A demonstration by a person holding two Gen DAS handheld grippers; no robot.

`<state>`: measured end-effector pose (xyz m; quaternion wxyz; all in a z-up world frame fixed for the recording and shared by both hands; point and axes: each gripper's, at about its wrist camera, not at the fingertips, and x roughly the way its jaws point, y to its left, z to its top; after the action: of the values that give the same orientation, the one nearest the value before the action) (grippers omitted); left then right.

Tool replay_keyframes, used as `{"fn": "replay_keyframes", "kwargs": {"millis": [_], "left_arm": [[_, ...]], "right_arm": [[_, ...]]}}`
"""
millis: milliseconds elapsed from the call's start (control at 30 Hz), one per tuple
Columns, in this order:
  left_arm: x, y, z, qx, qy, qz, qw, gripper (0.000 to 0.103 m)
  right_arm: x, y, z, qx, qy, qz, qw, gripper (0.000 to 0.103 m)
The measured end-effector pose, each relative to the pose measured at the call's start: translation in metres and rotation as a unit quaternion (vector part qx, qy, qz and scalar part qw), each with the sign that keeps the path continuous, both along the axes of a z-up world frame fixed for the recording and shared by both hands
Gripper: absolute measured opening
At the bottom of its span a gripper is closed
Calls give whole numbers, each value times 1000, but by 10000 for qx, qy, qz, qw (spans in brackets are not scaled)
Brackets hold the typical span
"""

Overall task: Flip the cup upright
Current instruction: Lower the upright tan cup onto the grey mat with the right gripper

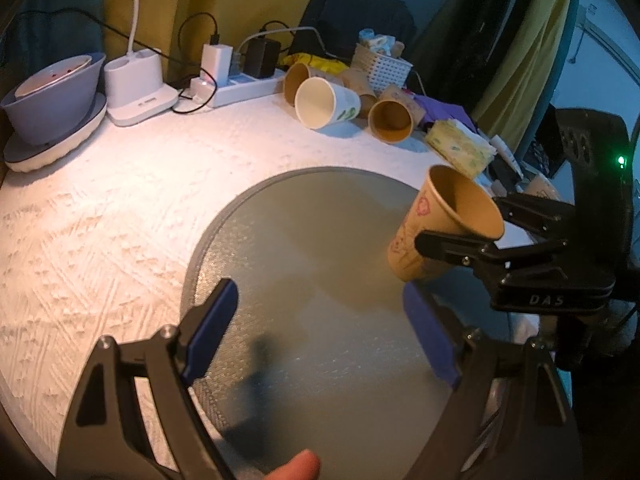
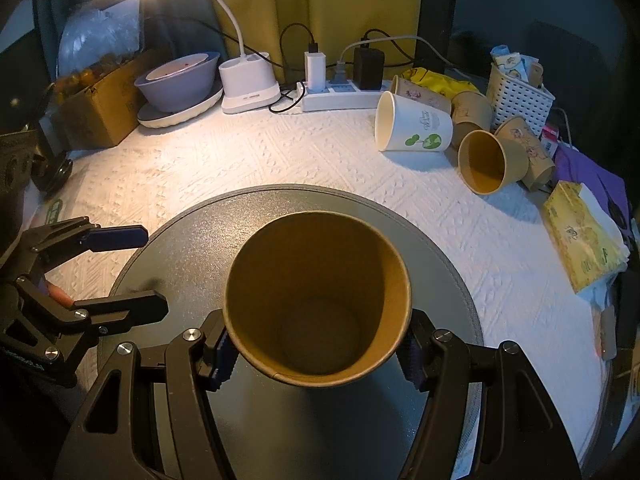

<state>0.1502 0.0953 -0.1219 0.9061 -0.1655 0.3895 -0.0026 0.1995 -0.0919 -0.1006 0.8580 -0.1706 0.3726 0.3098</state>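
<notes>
A brown paper cup (image 2: 316, 300) with pink drawings is held in my right gripper (image 2: 316, 354), which is shut on its sides. The cup's mouth points up and toward the right wrist camera. In the left wrist view the same cup (image 1: 436, 220) hangs tilted above the right edge of the round grey tray (image 1: 304, 280), held by the right gripper (image 1: 460, 226). My left gripper (image 1: 320, 320) is open and empty over the tray; it also shows in the right wrist view (image 2: 132, 268) at the left.
Several paper cups (image 2: 416, 128) lie on their sides at the back right of the white tablecloth (image 2: 240, 160). A tissue pack (image 2: 580, 236), white basket (image 2: 516, 96), power strip (image 2: 340, 98), lamp base (image 2: 248, 84) and stacked bowls (image 2: 176, 84) line the back.
</notes>
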Motion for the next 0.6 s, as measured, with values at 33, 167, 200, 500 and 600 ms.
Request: {"fn": "replay_keyframes", "kwargs": {"millis": [33,167,200,500,600], "left_arm": [[-1,0,1,2,-15,2,10000,86],[-5,-1,4,14,-67,-12,10000,86],[-7,-1,5,15,-87,-23,10000,86],[-26,-10,20,72,-298,-49,9995,86],[-34,-15,24,113,-363,-67,9993,86]], "right_arm": [[0,0,0,-3,0,-10,10000,68],[0,1,-1,-56,-7,-112,9999,70],[-1,2,-1,-92,-19,-137,9999,71],[-20,-4,2,-126,-70,-247,9996,74],[-29,-6,3,-119,-105,-270,9995,74]]}}
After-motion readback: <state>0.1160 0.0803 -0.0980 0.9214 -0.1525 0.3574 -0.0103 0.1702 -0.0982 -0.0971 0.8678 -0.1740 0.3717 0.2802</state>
